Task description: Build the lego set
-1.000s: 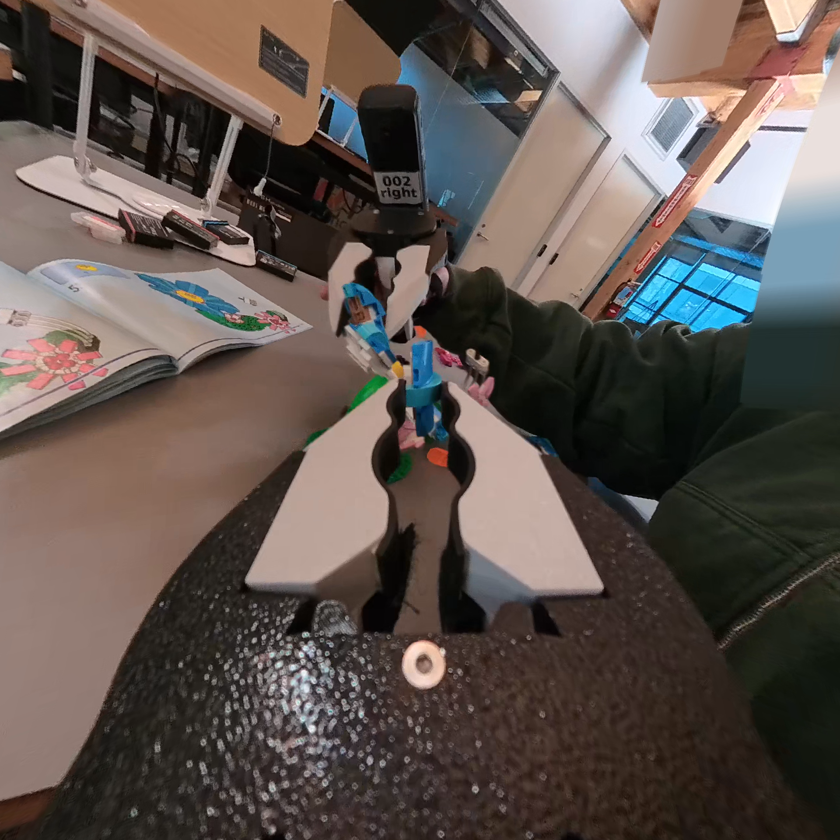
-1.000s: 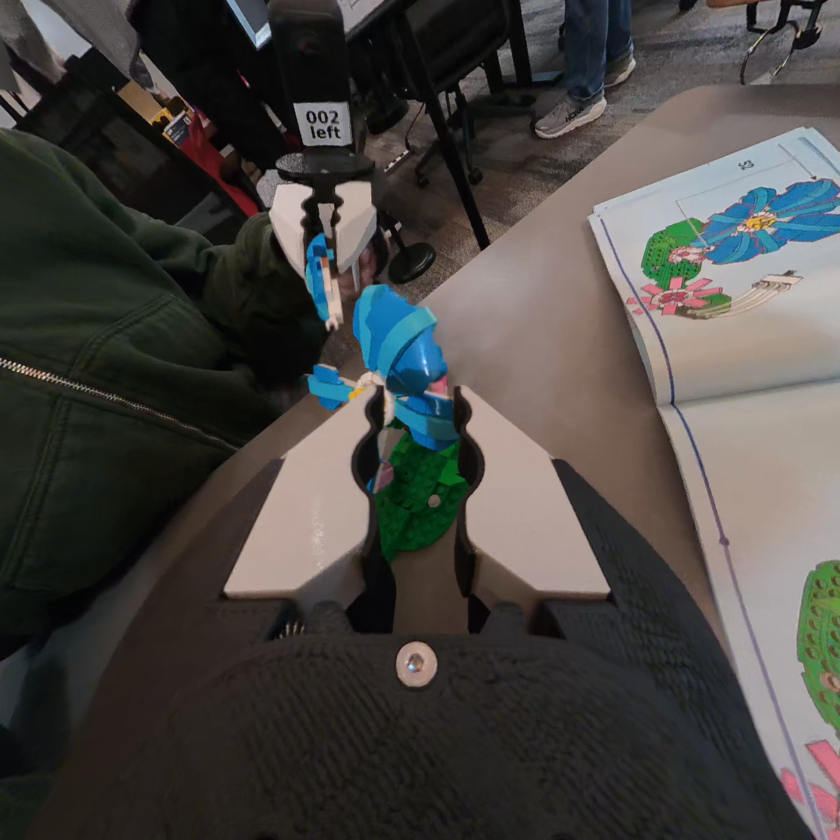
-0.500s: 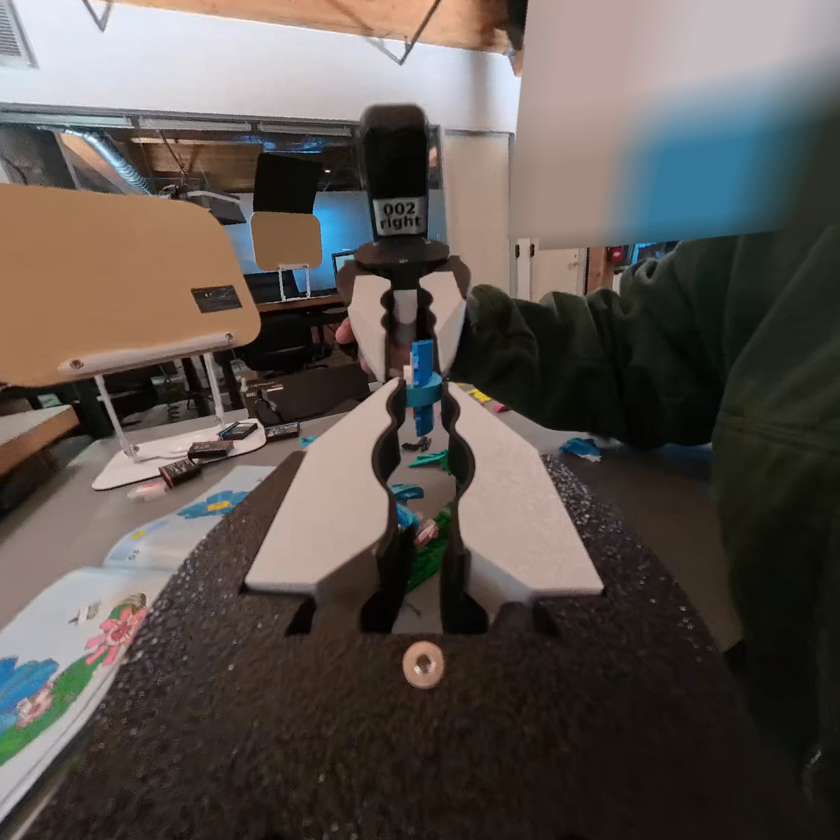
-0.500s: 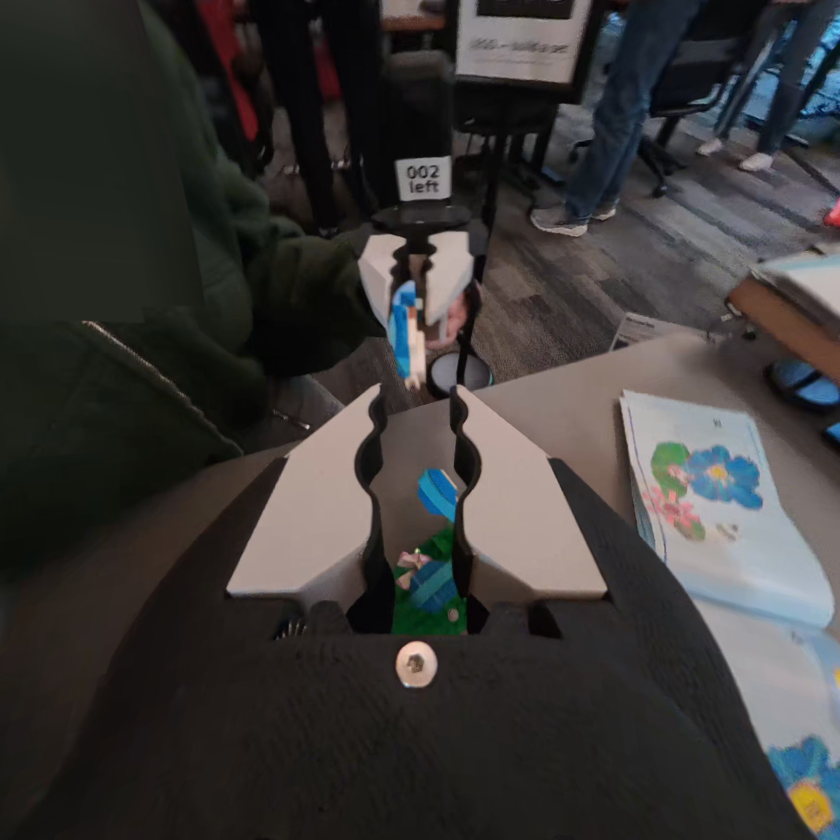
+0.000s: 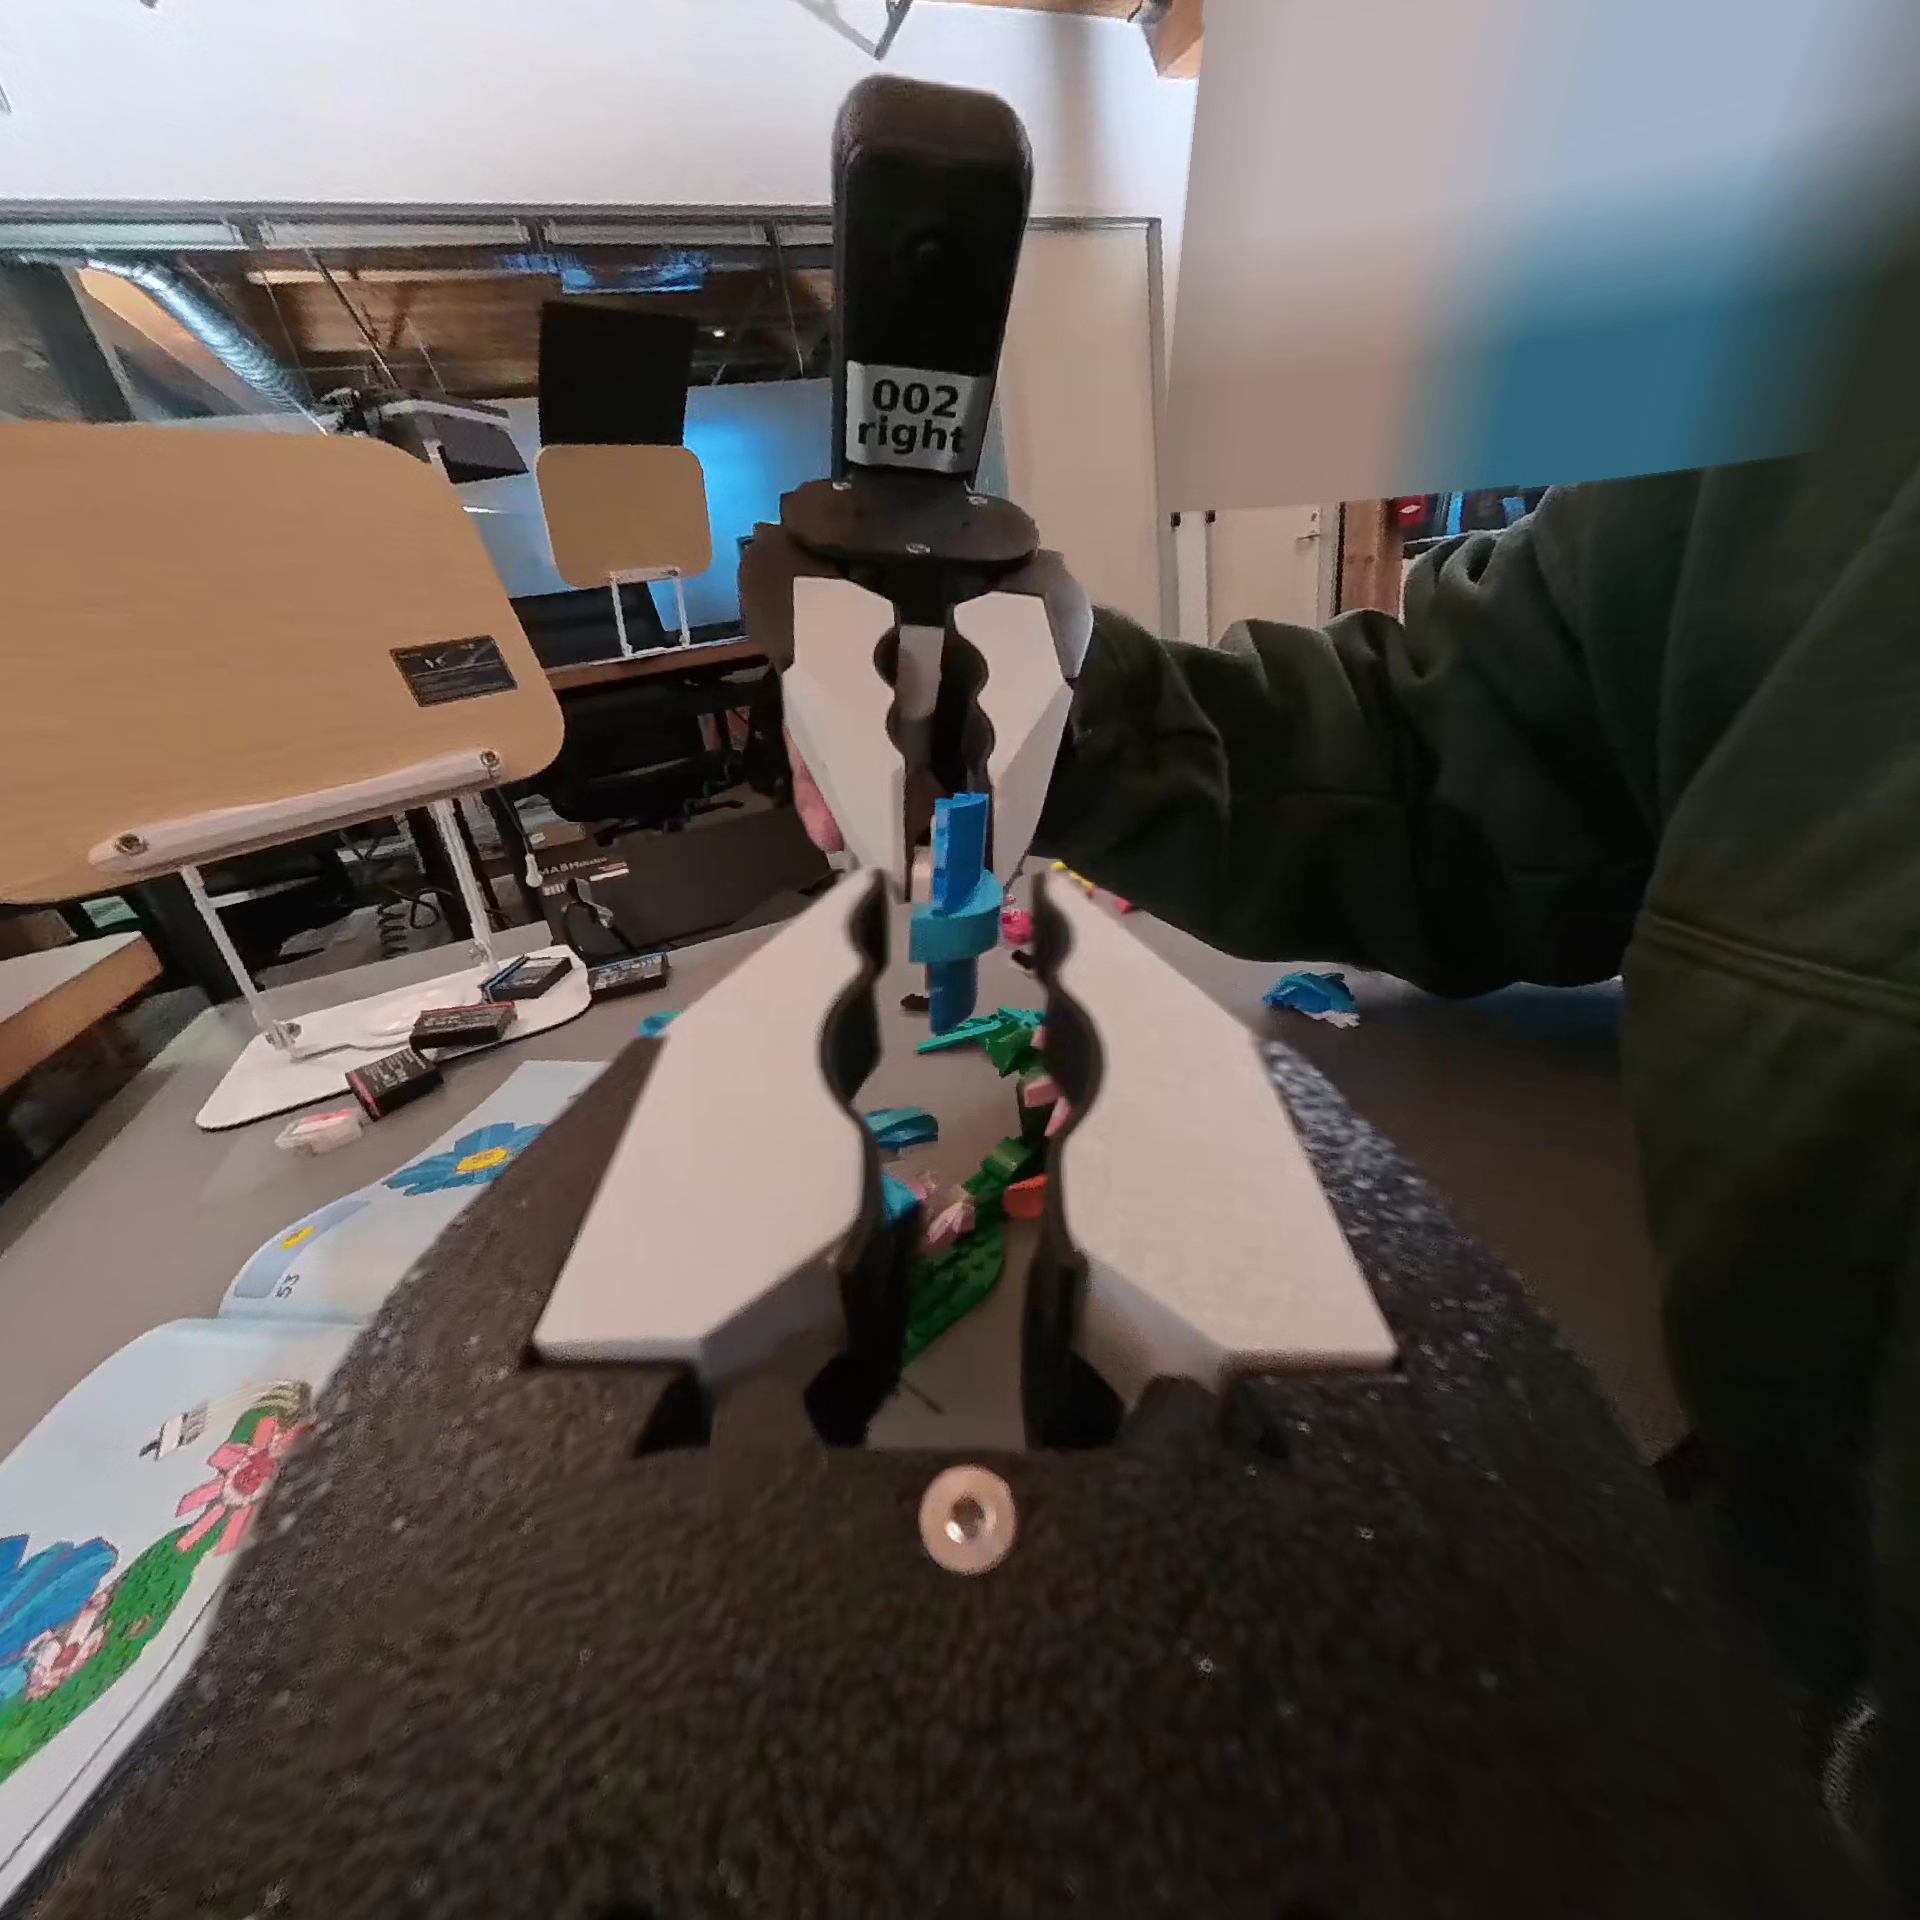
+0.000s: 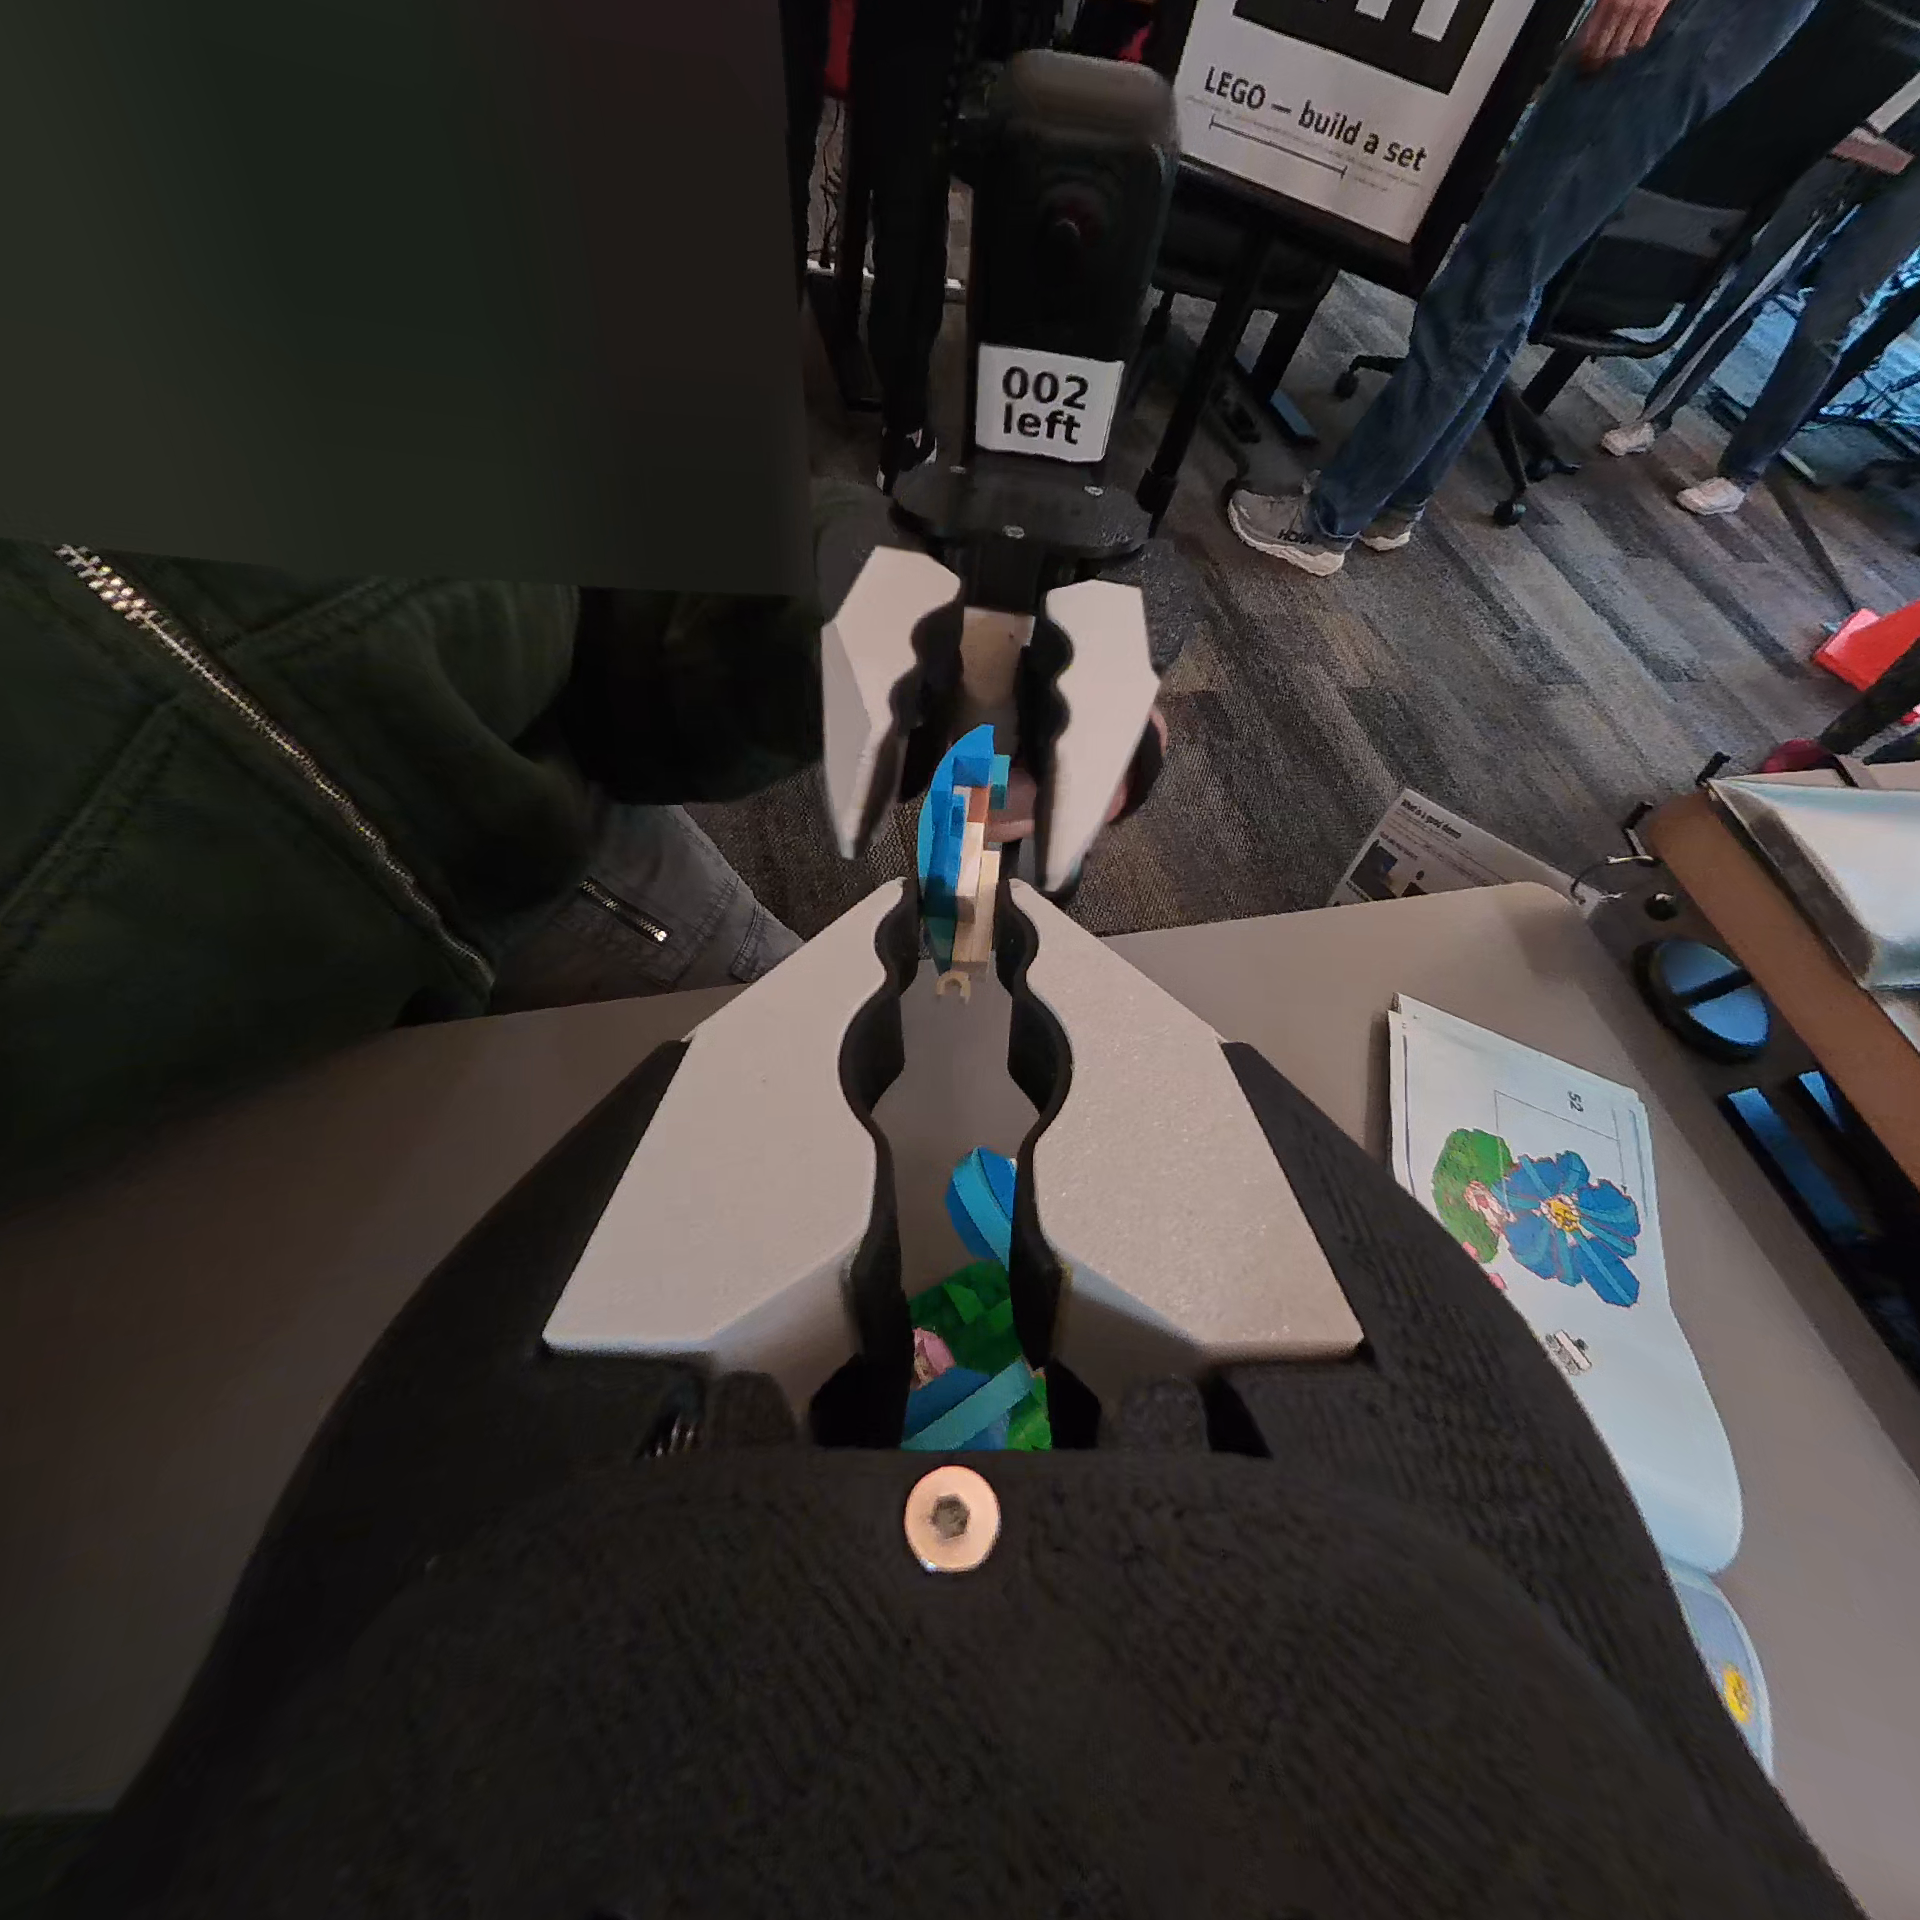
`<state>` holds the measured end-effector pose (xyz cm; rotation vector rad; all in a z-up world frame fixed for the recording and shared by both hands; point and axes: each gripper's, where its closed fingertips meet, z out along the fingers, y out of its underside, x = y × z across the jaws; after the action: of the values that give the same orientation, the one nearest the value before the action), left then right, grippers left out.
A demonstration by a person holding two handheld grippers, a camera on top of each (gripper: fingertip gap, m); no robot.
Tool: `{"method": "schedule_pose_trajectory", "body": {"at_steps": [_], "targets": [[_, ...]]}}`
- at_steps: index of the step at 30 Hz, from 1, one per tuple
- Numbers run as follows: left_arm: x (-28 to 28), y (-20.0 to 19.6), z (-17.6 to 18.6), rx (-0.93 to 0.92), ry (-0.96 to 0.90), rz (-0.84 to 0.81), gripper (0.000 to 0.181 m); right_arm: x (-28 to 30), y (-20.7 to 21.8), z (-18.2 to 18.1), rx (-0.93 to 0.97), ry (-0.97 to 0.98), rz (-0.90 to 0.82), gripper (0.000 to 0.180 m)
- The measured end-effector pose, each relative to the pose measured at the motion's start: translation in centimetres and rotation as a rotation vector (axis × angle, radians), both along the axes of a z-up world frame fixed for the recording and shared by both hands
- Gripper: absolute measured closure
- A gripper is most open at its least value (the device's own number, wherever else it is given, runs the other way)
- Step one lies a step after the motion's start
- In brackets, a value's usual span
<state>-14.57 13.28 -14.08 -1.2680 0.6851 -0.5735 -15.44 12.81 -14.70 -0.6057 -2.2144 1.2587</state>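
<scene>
A second ago the right tool (image 6: 958, 894) was holding the flower build (image 6: 971, 1340) up. Now the build sits on the counter (image 6: 312, 1195), down below both tools, and both tools have come up high, tip to tip. The left tool (image 5: 961, 883) is pinched on a blue petal piece (image 5: 954, 930), which sticks out in front of its tips. The far end of that piece now pokes in between the tips of the right tool. The right tool's fingers are only a little apart, one on each side of the piece, but I cannot tell if they are squeezing it yet. I think this means the petal is being passed over or turned to get a better hold, and it is not yet clipped onto the flower. Counting up: two tools, one petal piece in the air, one flower build and one open picture book (image 6: 1538, 1247) off to the right tool's right side. There is also one loose blue bit (image 5: 1311, 995) to the left tool's right.
</scene>
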Motion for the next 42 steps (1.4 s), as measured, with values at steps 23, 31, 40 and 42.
{"method": "schedule_pose_trajectory", "body": {"at_steps": [23, 31, 40, 42], "targets": [[-2.3, 5.4, -7.4, -0.653, -0.458, 0.053, 0.167, -0.8, 9.4, -9.5, -0.674, -0.541, -0.09, 0.121], [-2.2, 5.9, -7.9, -0.695, -0.47, 0.039, 0.166, -0.5, 8.5, -9.9, -0.771, -0.593, 0.021, 0.141], [-2.5, 6.3, -8.6, -0.735, -0.49, 0.041, 0.166, -0.6, 8.5, -9.2, -0.78, -0.482, 0.002, 0.154], [-2.6, 6.3, -8.7, -0.749, -0.484, 0.043, 0.166, -0.5, 8.6, -9.3, -0.77, -0.473, -0.006, 0.154]]}}
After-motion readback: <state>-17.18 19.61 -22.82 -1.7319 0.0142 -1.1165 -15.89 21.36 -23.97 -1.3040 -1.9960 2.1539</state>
